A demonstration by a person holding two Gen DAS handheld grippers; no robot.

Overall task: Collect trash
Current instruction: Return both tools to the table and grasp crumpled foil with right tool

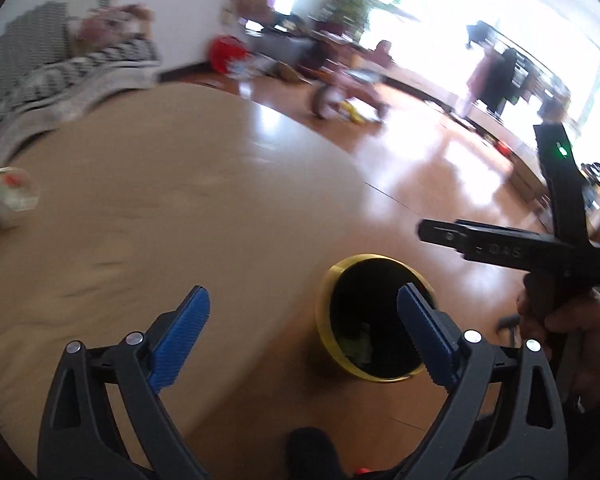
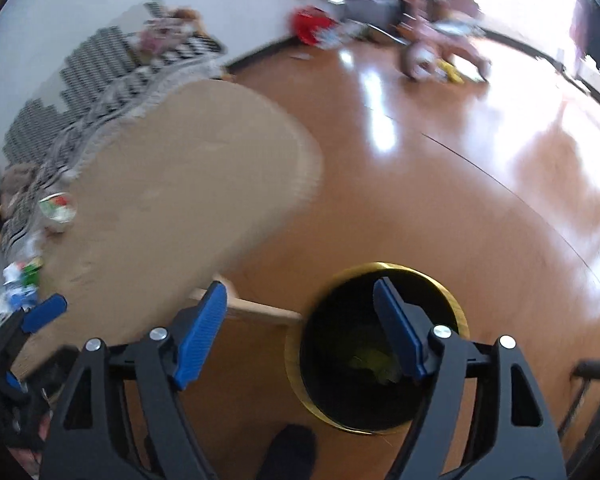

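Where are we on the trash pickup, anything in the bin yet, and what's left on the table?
Done: something greenish already lies in the bin. In hand: nothing; the left gripper and the right gripper are both open and empty above it. Left: a cup and crumpled wrappers sit at the far edge of the table.

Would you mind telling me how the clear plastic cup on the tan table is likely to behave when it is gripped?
The clear plastic cup looks thin-walled, so it would probably flex or crumple under the pads. It seems empty, so likely light. Lying tilted near the patterned cloth, it may roll if nudged.
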